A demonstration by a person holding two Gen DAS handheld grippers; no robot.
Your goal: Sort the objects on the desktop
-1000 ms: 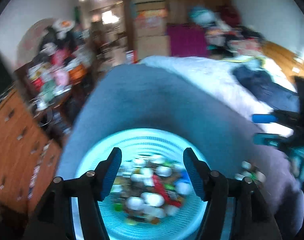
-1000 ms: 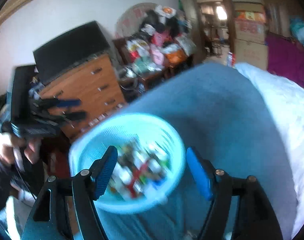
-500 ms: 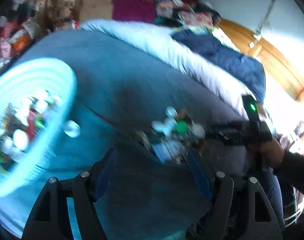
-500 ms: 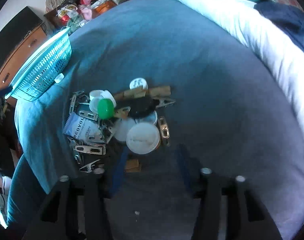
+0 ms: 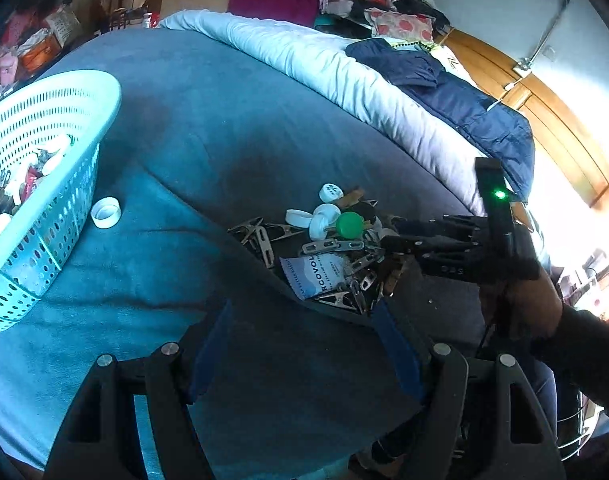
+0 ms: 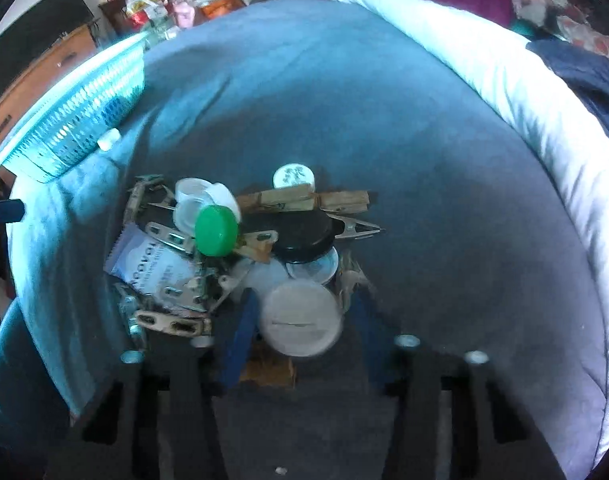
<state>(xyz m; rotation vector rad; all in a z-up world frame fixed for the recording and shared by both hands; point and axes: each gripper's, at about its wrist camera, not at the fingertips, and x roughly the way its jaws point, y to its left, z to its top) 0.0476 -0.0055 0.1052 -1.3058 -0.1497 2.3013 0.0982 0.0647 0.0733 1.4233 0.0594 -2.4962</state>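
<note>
Right gripper (image 6: 302, 320), jaws spread wide, straddles a round white plastic lid (image 6: 301, 319) at the near edge of the clutter pile on the blue blanket (image 6: 344, 100).

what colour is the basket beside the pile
Light turquoise basket with perforated walls, clearest in the left wrist view.

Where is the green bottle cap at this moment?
The green bottle cap lies on top of the pile of clips and lids on the blue blanket, left of centre in the right wrist view, touching a white lid and left of the black lid.
</note>
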